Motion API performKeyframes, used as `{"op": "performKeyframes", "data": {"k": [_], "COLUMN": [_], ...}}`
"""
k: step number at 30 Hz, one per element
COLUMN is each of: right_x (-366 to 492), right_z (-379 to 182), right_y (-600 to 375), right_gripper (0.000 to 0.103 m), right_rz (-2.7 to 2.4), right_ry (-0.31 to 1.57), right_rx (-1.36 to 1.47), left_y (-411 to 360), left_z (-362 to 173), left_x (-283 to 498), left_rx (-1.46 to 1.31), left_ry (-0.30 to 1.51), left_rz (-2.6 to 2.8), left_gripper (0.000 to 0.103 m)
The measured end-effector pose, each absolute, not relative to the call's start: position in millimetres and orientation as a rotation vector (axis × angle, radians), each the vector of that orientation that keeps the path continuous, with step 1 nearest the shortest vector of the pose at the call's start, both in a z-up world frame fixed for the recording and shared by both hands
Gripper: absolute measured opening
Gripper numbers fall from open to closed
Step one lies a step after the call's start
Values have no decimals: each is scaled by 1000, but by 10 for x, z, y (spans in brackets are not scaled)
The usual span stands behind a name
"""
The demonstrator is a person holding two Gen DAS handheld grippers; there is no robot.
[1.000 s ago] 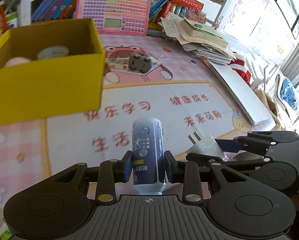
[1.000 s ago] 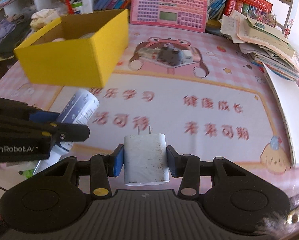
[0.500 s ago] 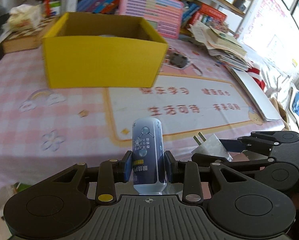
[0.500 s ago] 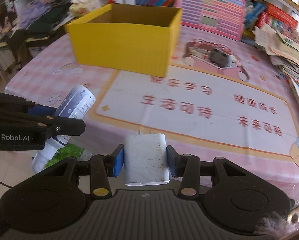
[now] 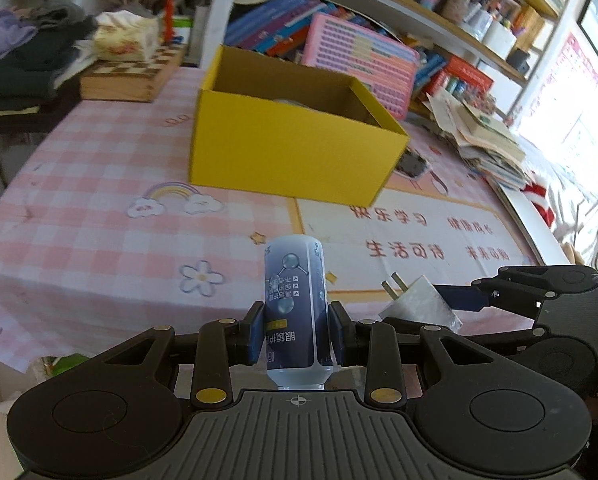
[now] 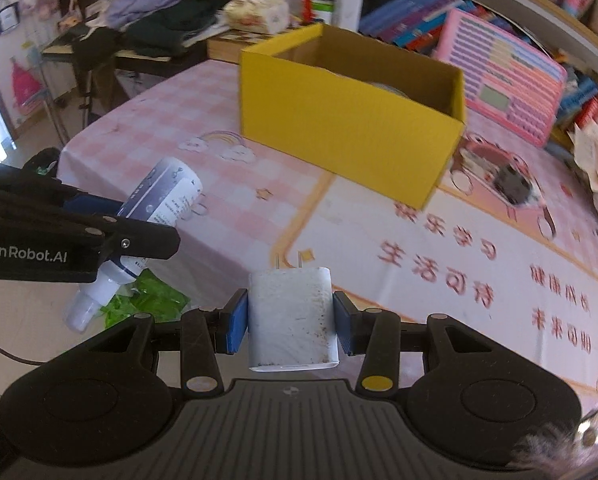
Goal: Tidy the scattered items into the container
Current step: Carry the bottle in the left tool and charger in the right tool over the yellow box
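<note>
Change noted: against the views a second earlier, the yellow box (image 5: 295, 148) had drifted from the upper left toward centre in both wrist views and looked smaller, its interior largely hidden behind the near wall. The bench (image 5: 99, 208) edge and floor below now showed. Reading: both hands had swung sideways and back off the bench while carrying; grips unchanged, nothing deposited yet. Judged mid-transport, with delivery of both items outstanding.

Left: the left hand-held gripper (image 5: 297, 332) was clamped on the spray bottle (image 5: 295, 304), pads pressing its lower sides, bottle upright between the fingers with nozzle end toward the camera. The right wrist view showed the same bottle tilted, held over the bench edge.

Centre: the box stood on the pink checked cloth, well apart from both grippers, ahead and beyond them. A round pale item lay inside; identity not resolved.

Right: the right hand-held gripper (image 6: 291, 320) was closed part-way on the white charger plug (image 6: 293, 316), blue pads against its flanks, prongs pointing forward toward the box.

A dark small object (image 6: 513, 186) remained on the mat right of the box.
</note>
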State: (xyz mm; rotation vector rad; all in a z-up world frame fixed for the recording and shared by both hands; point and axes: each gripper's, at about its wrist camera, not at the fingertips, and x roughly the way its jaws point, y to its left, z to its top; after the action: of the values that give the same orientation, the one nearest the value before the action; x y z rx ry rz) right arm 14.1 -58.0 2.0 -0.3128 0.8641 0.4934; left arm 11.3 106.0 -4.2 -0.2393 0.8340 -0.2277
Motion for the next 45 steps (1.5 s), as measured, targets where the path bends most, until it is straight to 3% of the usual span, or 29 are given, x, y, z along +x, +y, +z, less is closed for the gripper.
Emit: {"op": "performKeyframes", "data": {"k": [27,39,45], "right_x": [881,1880,2610], "right_z": [171,833,801], "right_y": [-360,-664,-695], "right_gripper": [42,42,42], "right_rz": [599,564,560], "right_ry": [783,624,638], "right_rx": [-340,-248,-298], "left_y": [1200,978,802], "left_z": [103,599,563], "left_x": [646,1573,2153], "left_rx": [-243,-186,-161], "left_ry": [774,652,679], "left_rz": [-146,-182,-179], "left_gripper": [31,32,32]}}
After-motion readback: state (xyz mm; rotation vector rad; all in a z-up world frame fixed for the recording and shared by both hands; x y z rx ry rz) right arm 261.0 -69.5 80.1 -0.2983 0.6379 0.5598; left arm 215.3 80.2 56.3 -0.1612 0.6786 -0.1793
